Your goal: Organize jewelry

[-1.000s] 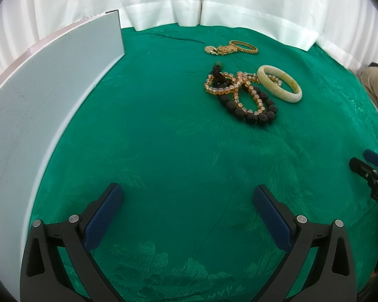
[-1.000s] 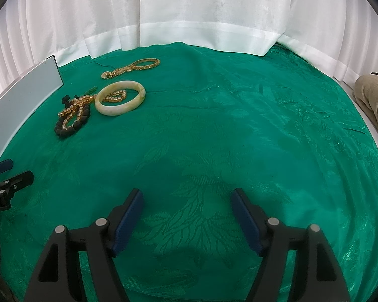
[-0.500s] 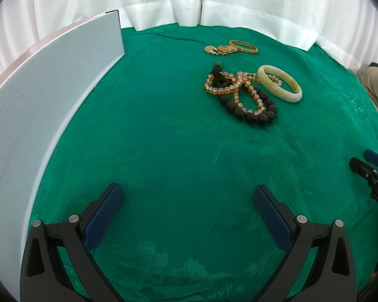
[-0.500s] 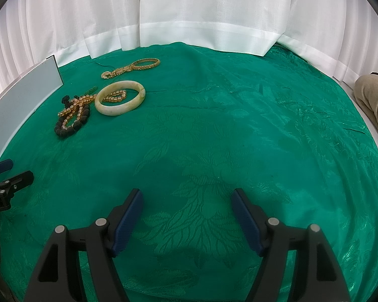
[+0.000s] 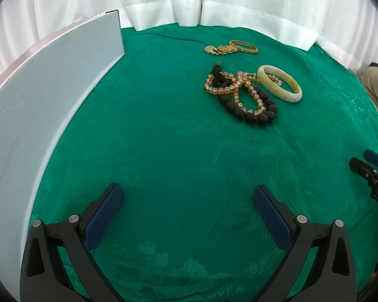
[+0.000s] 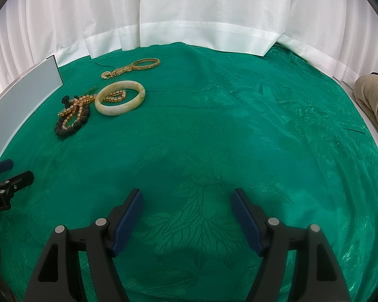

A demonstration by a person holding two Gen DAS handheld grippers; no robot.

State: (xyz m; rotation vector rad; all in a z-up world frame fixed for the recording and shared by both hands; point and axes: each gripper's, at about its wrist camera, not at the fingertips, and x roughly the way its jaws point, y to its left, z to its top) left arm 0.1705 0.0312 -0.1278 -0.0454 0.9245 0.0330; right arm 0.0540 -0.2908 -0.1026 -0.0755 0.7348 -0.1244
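jewelry cluster, far part of the cloth. a pale jade-coloured bangle lies flat, its near-left rim resting over a strand of amber beads. the amber strand loops in several coils and is tangled with a bracelet of large black beads, which lies nearest the cameras. a black knotted cord with a small green bead at its tip sits at the far-left end of the tangle. beyond this group, apart from it, lies a gold bangle touching a gold chain with a round pendant.

all pieces rest on a green damask cloth with a leaf pattern. a light grey upright panel borders the cloth on the left; white curtains hang behind. a person's beige-clad leg shows at the right edge.

left gripper: jaws spread wide, blue pads facing each other, nothing between them but bare cloth; well short of the jewelry. right gripper: jaws likewise wide apart and empty, over bare cloth, with the jewelry far off to its upper left. each gripper appears at the edge of the other's view.
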